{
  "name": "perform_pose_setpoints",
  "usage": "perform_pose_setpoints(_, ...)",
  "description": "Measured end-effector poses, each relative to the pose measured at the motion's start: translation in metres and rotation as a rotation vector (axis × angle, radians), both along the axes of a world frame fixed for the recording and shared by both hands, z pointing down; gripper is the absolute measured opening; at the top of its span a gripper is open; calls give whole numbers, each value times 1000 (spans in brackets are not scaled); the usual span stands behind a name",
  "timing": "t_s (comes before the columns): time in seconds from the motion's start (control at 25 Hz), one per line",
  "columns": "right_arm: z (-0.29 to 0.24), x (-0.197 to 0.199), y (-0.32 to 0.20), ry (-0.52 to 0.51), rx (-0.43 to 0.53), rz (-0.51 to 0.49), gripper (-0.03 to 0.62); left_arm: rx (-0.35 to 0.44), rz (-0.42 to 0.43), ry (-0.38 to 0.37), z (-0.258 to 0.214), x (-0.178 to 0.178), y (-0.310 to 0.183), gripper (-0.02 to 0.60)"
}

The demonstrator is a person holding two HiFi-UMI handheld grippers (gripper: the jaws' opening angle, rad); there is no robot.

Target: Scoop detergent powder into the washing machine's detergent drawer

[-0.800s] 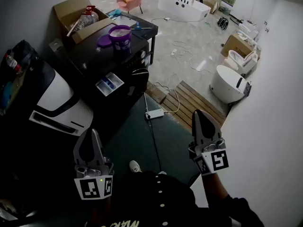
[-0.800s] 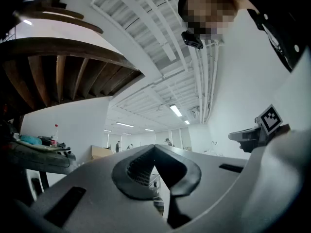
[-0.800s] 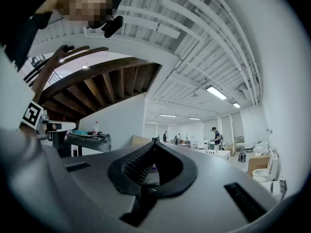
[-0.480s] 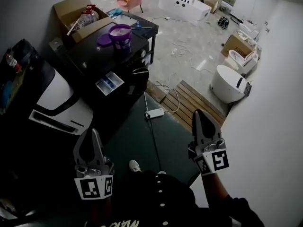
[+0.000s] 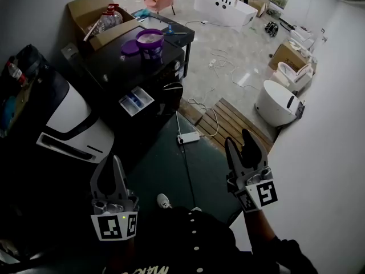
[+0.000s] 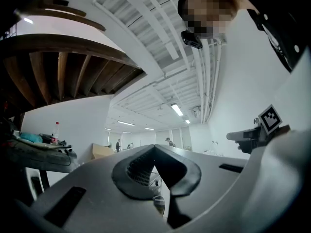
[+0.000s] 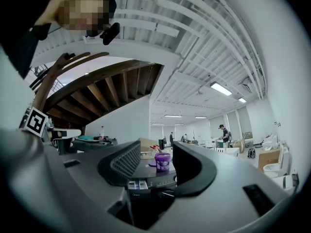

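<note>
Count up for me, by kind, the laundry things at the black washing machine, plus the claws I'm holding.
Black front-loading washing machine: 1
Round purple plastic detergent tub: 1
Flat round purple lid: 1
Pulled-out white detergent drawer: 1
Hand-held claws: 2 (left claw shut, right claw open, both empty)
Total: 6

Finishes around the washing machine [image 5: 114,73]
Glossy black top; on it a smooth purple plastic tub [image 5: 151,45]; behind it a matt cardboard box [image 5: 90,7]; to its right a bare wooden slat platform [image 5: 231,121].
</note>
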State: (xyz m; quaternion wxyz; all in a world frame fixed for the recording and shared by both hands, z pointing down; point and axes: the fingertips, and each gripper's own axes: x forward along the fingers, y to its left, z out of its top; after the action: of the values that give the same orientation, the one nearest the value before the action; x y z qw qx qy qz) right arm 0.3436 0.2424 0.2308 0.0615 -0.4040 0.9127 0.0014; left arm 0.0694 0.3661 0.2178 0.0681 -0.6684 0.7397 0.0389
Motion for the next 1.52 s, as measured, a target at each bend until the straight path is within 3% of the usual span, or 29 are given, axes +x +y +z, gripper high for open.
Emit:
perform_pose_setpoints(0.16, 4, -16, -4, 51, 9, 15, 198, 6, 12, 3, 0, -16, -5, 15)
perform_pose_setpoints(0.56, 2, -62, -12, 47, -6, 82, 176, -11, 42, 9, 10, -71, -16, 15)
perform_pose_setpoints(0.84, 12, -74, -34, 57, -38, 87, 175, -28, 55, 19, 18, -81, -40, 15)
perform_pose_setpoints(1.52, 19, -95, -196, 11, -44, 1, 166, -30, -50, -24, 6, -102, -173, 15)
